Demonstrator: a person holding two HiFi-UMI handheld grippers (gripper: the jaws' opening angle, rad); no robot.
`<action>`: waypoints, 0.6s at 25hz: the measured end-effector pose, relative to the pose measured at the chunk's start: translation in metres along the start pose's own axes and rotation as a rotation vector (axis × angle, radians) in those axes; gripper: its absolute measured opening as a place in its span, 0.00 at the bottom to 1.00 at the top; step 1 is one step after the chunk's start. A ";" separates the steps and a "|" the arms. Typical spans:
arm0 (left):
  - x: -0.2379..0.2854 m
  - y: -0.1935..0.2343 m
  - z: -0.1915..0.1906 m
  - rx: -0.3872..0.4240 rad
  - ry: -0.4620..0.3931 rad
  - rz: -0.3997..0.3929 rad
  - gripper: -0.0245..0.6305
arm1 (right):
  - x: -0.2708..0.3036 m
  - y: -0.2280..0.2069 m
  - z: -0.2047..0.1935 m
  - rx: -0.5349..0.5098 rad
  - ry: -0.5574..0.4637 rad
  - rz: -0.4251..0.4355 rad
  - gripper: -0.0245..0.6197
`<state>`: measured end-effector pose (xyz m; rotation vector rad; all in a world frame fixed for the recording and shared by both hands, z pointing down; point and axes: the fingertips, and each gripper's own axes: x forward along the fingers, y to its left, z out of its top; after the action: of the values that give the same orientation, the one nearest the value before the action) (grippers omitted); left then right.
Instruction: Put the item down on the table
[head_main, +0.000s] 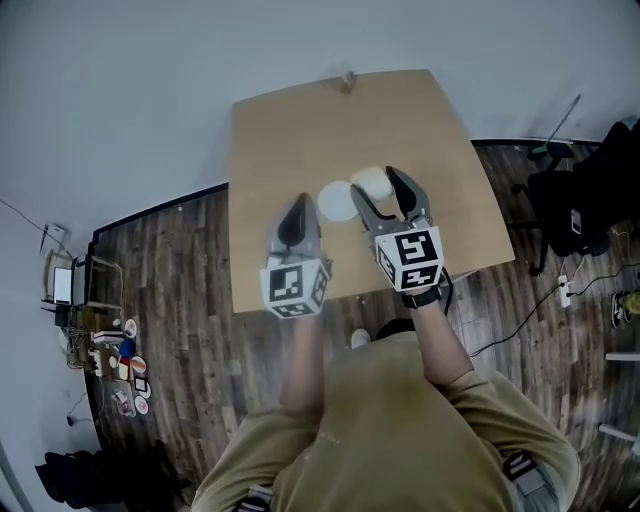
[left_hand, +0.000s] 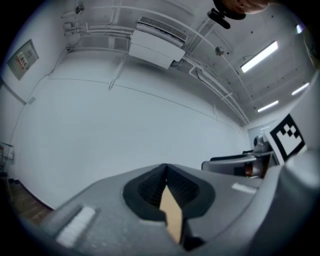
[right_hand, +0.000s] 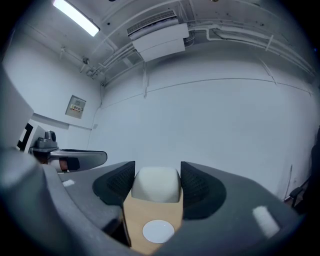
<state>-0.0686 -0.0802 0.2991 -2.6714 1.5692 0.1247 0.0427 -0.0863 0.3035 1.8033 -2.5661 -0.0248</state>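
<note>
A cream-white rounded cup-like item (right_hand: 156, 184) sits pinched between the black pads of my right gripper (right_hand: 157, 185), held up above the wooden table (head_main: 290, 140). From the head view the same item (head_main: 370, 183) shows at the tip of my right gripper (head_main: 384, 192). A white round saucer (head_main: 337, 201) lies on the table just left of it, and the saucer (right_hand: 158, 231) appears below the jaws in the right gripper view. My left gripper (head_main: 294, 222) hovers over the table's near side with its jaws pressed together and nothing in them; its pads (left_hand: 180, 192) meet in the left gripper view.
A small object (head_main: 347, 80) stands at the table's far edge. Dark wood floor surrounds the table. A black chair (head_main: 585, 195) and cables lie at the right. Clutter and a shelf (head_main: 100, 340) sit at the left.
</note>
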 end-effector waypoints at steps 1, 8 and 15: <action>0.005 0.003 -0.007 -0.010 0.010 -0.003 0.04 | 0.007 -0.001 -0.006 0.003 0.012 0.001 0.49; 0.046 0.035 -0.050 -0.056 0.065 0.020 0.04 | 0.063 -0.018 -0.061 0.025 0.114 0.027 0.49; 0.101 0.073 -0.096 -0.078 0.153 0.063 0.04 | 0.132 -0.034 -0.117 0.060 0.225 0.088 0.49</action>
<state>-0.0787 -0.2110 0.3855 -2.7507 1.7262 -0.0173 0.0315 -0.2229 0.4194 1.6042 -2.5077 0.2433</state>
